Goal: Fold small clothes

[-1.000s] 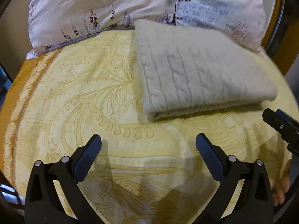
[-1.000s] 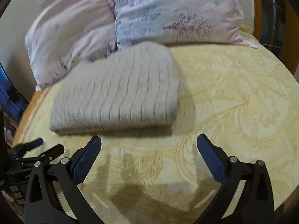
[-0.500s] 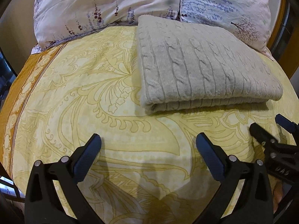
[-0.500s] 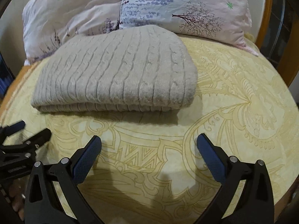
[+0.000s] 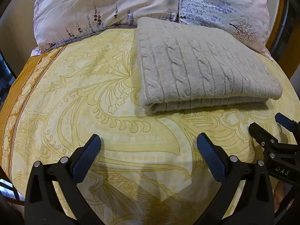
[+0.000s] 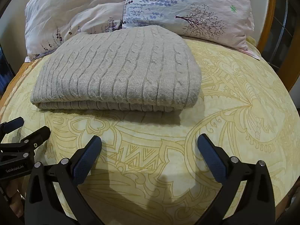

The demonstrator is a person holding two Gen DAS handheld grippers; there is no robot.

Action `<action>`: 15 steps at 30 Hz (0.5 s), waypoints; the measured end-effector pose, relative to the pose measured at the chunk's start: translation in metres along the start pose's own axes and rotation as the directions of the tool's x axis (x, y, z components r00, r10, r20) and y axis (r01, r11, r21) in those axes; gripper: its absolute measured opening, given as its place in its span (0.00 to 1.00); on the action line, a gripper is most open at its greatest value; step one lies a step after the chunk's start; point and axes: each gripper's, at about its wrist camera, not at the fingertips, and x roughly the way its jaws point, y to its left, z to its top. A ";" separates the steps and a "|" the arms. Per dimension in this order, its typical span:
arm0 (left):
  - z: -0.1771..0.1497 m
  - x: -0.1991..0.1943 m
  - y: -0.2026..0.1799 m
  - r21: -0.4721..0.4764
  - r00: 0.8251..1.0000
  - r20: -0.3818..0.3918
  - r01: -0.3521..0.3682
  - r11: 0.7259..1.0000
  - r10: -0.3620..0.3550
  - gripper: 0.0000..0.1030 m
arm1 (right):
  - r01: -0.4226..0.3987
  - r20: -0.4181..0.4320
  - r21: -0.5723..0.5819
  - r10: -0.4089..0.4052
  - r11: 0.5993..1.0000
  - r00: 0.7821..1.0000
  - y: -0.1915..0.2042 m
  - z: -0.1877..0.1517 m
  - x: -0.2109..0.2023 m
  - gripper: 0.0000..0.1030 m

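A grey cable-knit sweater (image 5: 202, 69) lies folded into a thick rectangle on a bed, ahead of both grippers and touched by neither. Its folded edge faces them, showing stacked layers. In the left wrist view it sits ahead and to the right of the jaws; in the right wrist view (image 6: 120, 75) it sits ahead and to the left.

The left gripper (image 5: 148, 150) hovers low over the yellow patterned bedspread (image 5: 84, 103), jaws spread wide with nothing between them. The right gripper (image 6: 149, 150) is held the same way, jaws spread and empty, just beside the left one; each shows at the edge of the other's view. A bare strip of bedspread separates the fingertips (image 5: 206, 146) from the sweater's near edge.

Beyond the sweater, two floral pillows (image 6: 187, 11) lean at the head of the bed, and the sweater's far edge reaches them. Open bedspread lies left of the sweater in the left view and right of it (image 6: 243, 93) in the right view. A wooden bed frame (image 6: 270, 18) curves behind the pillows on the right.
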 end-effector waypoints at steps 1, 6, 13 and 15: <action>0.000 0.000 0.000 0.000 1.000 0.000 0.000 1.000 0.000 0.98 | 0.000 0.000 0.000 0.000 1.000 1.000 0.000 0.000 0.000 0.99; 0.000 0.000 0.000 0.000 1.000 0.000 0.000 1.000 0.000 0.98 | -0.001 0.000 -0.001 0.001 1.000 1.000 0.000 0.000 0.000 0.99; -0.001 0.000 0.000 -0.002 1.000 -0.001 -0.001 1.000 0.001 0.98 | -0.002 0.000 -0.003 0.002 1.000 1.000 0.000 0.000 0.000 0.99; -0.001 0.000 0.000 -0.002 1.000 -0.002 -0.001 1.000 0.001 0.98 | -0.002 0.000 -0.003 0.002 1.000 1.000 0.000 0.000 0.000 0.99</action>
